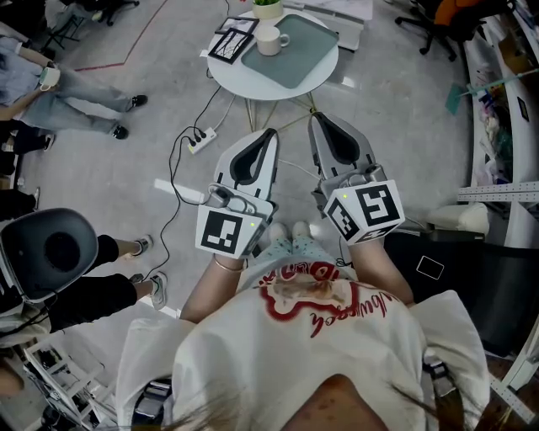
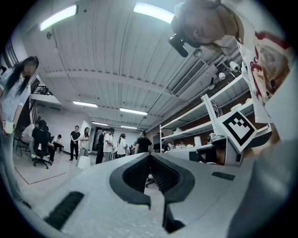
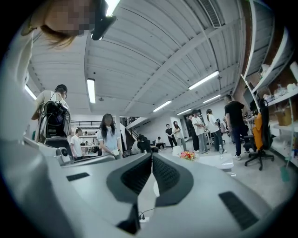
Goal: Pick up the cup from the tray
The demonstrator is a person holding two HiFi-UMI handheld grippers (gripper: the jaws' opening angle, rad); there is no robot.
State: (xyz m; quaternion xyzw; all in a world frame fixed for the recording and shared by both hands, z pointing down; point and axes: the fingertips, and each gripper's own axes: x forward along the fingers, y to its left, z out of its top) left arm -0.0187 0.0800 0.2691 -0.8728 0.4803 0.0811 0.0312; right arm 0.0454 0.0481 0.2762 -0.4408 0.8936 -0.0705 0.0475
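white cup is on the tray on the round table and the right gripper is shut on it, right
Not quite. The cup does stand on the tray on the round table, but the right gripper is shut on nothing. The head view shows it well short of the table, and the right gripper view shows its jaws closed together with nothing between them.

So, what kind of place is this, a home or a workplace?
Most likely a workplace, a shared lab or open office: metal shelving along one wall, a rolling office chair, long ceiling strip lights, and a group of people standing about.
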